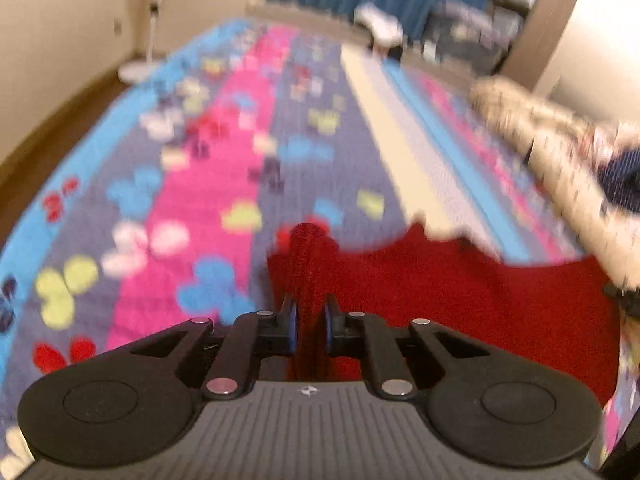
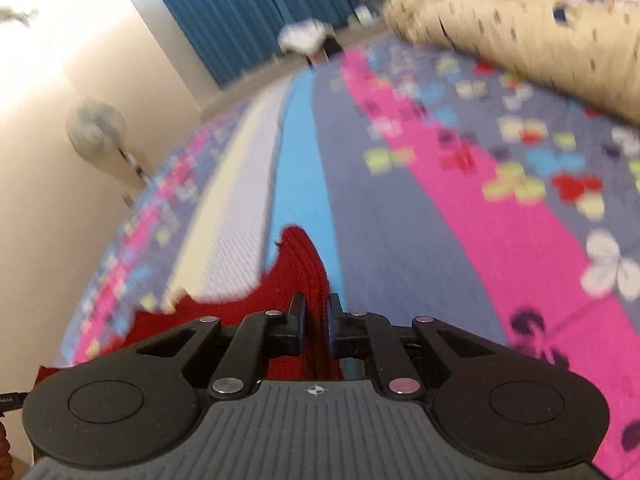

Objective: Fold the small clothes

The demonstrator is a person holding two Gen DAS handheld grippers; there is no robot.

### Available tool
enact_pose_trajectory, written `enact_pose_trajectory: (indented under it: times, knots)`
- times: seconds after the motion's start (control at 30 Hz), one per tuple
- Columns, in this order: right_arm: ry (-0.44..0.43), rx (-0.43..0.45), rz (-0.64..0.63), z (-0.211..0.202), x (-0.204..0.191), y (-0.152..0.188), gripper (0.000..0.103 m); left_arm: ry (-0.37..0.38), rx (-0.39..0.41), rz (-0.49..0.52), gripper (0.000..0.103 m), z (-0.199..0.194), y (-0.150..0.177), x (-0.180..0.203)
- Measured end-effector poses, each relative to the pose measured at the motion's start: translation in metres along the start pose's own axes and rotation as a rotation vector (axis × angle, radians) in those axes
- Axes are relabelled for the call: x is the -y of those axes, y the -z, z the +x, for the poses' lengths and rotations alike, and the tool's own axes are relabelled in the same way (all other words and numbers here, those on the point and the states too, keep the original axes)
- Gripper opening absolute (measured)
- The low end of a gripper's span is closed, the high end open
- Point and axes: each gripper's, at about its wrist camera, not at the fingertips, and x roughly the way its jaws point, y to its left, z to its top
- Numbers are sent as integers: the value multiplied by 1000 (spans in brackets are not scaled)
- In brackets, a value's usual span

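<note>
Red knit garment [image 1: 460,300] spread on the butterfly-patterned bedspread [image 1: 200,184], one pinched ridge of it running up between the jaws in each view. Left gripper [image 1: 311,316] clenched on a fold at the garment's left edge. Right gripper [image 2: 316,314] clamped likewise on a red fold [image 2: 300,264] over the bedspread's blue stripe. Beige speckled bedding [image 2: 520,40] heaped at the bedspread's far right.

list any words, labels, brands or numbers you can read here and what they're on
No readable words, brands or numbers in either view.
Left hand-held gripper: a small round crosshair mark on its grey body, a sign and not text.
Right hand-held gripper: the same crosshair mark.
Black part at the left edge of the right wrist view: faint lettering, too small and blurred to read.
Bedspread: butterfly pattern only, no text.
</note>
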Motion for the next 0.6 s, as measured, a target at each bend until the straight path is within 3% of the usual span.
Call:
enact_pose_trajectory:
  times: [0.13, 0.27, 0.6]
  knots:
    - [-31, 158, -30, -16, -10, -13, 10, -32, 156, -8, 13, -16, -10, 0]
    - [-26, 244, -56, -16, -16, -21, 10, -55, 225, -47, 13, -15, -19, 1]
    - [52, 154, -90, 34, -21, -18, 10, -123, 148, -7, 13, 27, -22, 0]
